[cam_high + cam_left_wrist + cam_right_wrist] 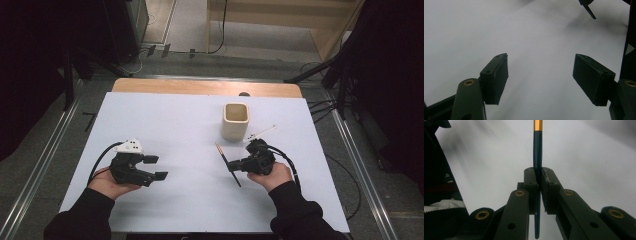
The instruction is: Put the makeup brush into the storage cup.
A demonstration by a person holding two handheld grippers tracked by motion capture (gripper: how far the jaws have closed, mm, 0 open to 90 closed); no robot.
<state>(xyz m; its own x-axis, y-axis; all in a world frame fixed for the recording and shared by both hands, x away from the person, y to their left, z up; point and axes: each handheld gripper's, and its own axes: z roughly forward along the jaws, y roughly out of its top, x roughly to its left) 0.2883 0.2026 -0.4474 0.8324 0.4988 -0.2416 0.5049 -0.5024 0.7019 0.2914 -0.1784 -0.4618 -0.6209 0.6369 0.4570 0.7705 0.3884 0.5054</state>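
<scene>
A slim dark pen-like stick (221, 153) with a gold band near its far end is clamped in my right gripper (233, 164), low over the white table (165, 115) at the right of centre. In the right gripper view the stick (537, 147) runs straight up between the shut jaws of that gripper (539, 173), and its other end hangs below them. My left gripper (157, 167) is held at the left front, open and with nothing in it. The left gripper view shows its jaws wide apart (540, 67) over bare table, with the stick's dark end (590, 12) far off.
A cream square cup (235, 121) stands upright just beyond the right gripper. A thin white stick (262, 132) lies on the table to the cup's right. A wooden table edge (200, 87) runs along the back, and cables trail on the floor at the right.
</scene>
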